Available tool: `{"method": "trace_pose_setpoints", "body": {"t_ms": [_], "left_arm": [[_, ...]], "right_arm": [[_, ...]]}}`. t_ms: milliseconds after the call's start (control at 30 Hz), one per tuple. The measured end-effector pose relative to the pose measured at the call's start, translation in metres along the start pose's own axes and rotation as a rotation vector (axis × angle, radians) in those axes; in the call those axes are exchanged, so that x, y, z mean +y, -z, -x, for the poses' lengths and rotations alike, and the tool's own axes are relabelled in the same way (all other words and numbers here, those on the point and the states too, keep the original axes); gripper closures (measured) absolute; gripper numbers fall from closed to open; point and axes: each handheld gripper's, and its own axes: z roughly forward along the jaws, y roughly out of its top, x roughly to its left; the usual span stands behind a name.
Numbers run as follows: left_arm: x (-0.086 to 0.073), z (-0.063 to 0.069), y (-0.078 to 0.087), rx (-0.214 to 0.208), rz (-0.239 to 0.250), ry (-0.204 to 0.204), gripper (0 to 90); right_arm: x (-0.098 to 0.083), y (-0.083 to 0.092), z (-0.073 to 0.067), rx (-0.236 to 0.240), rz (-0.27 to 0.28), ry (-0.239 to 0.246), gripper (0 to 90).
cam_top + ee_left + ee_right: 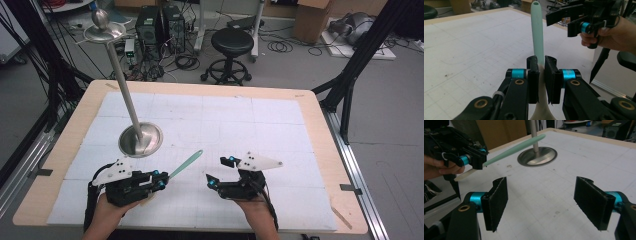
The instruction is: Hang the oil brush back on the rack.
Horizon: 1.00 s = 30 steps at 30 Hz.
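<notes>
Nearest, at six o'clock, both grippers hover above the white table (pixel 280 130). Left gripper (pixel 541 75) is clamped on a mint-green spatula (pixel 537 32) pointing toward one o'clock. Right gripper (pixel 541 202) stands wide apart, empty. Steel stand (pixel 141 137) sits at eleven o'clock.

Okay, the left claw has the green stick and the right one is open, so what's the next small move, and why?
Probably bring the right claw in toward the free tip of the green stick and close on it. The left claw is shut on the stick's lower end, with the tip pointing toward the right claw, whose jaws stand wide apart with nothing between them. That looks like a handover setting up.
</notes>
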Motion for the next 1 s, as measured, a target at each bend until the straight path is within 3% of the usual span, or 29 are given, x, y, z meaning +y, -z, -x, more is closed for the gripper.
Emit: {"method": "trace_pose_setpoints", "body": {"t_ms": [267,667,1000], "left_arm": [[0.002,0.009,-0.006,-0.024,-0.005,-0.017,81.7],[0.006,0.013,-0.011,-0.035,-0.018,-0.017,81.6],[0.012,0.018,-0.013,-0.043,-0.009,-0.023,81.5]], "right_arm": [[0.017,-0.015,-0.012,0.086,0.023,0.009,32.8],[0.04,-0.017,-0.022,0.113,0.05,0.034,33.6],[0.058,-0.013,-0.034,0.115,0.083,0.076,43.3]]}}
